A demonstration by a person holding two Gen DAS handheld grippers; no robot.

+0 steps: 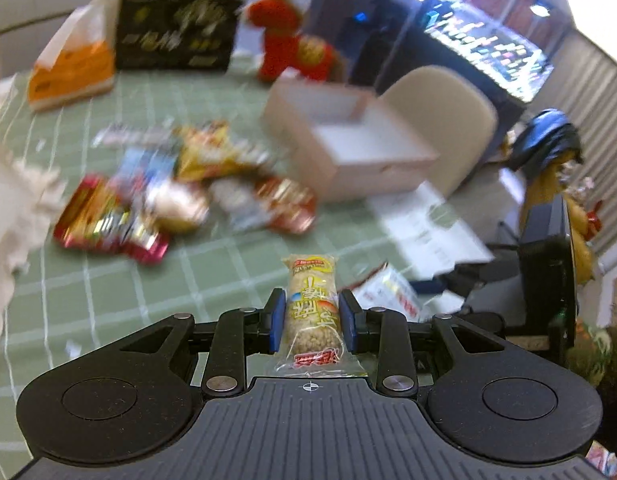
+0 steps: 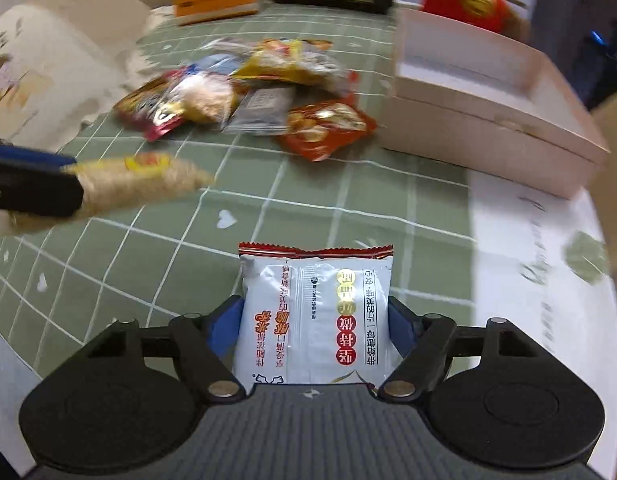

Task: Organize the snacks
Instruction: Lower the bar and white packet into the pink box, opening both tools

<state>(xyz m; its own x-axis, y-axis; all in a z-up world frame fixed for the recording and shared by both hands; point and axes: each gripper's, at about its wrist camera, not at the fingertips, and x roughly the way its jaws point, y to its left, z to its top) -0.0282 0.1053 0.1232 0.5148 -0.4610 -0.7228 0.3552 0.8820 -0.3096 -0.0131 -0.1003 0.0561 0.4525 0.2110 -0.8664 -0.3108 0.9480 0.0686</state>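
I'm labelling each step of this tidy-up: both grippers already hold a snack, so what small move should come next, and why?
Probably carry the white packet, clamped in the right gripper, toward the open white box ahead on its right and release it there. The box looks empty, and the left gripper is also shut on a rice bar, so neither can pick from the snack pile before unloading.

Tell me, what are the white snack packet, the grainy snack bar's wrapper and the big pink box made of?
White snack packet: likely glossy plastic film; it has a crimped zigzag top edge and printed lettering.
Grainy snack bar: wrapper looks like clear, shiny plastic, since the puffed grains show through and the end is crinkly.
Pink box: probably matte cardboard, with stiff straight walls and no shine, though blur leaves this uncertain.
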